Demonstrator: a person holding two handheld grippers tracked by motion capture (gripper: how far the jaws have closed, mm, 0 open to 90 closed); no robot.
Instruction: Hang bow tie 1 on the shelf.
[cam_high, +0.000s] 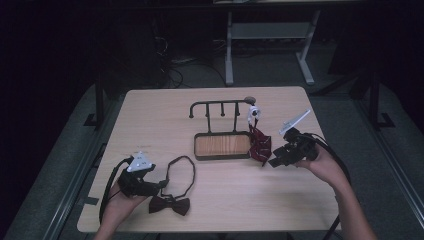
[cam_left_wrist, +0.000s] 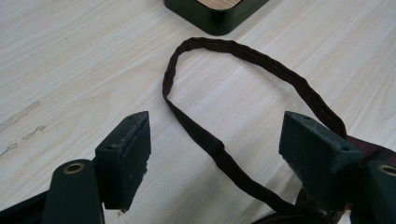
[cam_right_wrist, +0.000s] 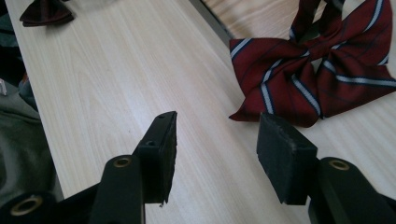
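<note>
Dim room, dark floor, a metal frame behind; pale wooden bench (cam_high: 150, 115) in the middle.

High view. Item one: black rack (cam_high: 220, 107) with hooks, standing on a wood-lined tray (cam_high: 222, 145) near the bench centre. Item two: striped red bow tie (cam_high: 260, 145), hung by its white clasp from the rack's right end, its lower part resting by the tray's right side. Item three: dark bow tie (cam_high: 169, 205) with a loop strap (cam_high: 181, 172), flat near the bench's near edge, left of centre. Left gripper (cam_high: 161, 185) lies low at the near left, at the strap; right gripper (cam_high: 272, 162) sits just right of the striped bow tie, toward the right edge.

Left gripper view. Fingers (cam_left_wrist: 125, 156) stand wide apart, holding nothing; the strap (cam_left_wrist: 210, 144) runs across the bench between them, untouched. Tray corner (cam_left_wrist: 215, 21) at the far side.

Right gripper view. Fingers (cam_right_wrist: 161, 149) stand apart and empty, pointed at the striped bow tie (cam_right_wrist: 317, 74), which lies just beyond the right finger. The dark bow tie (cam_right_wrist: 44, 11) shows far off.

Step in hand, as judged: approach to each tie, no grip made. Next move likely calls for the left fingers to lower astride the strap and close on it; the right fingers need to advance onto a wing of the striped bow tie before closing.
</note>
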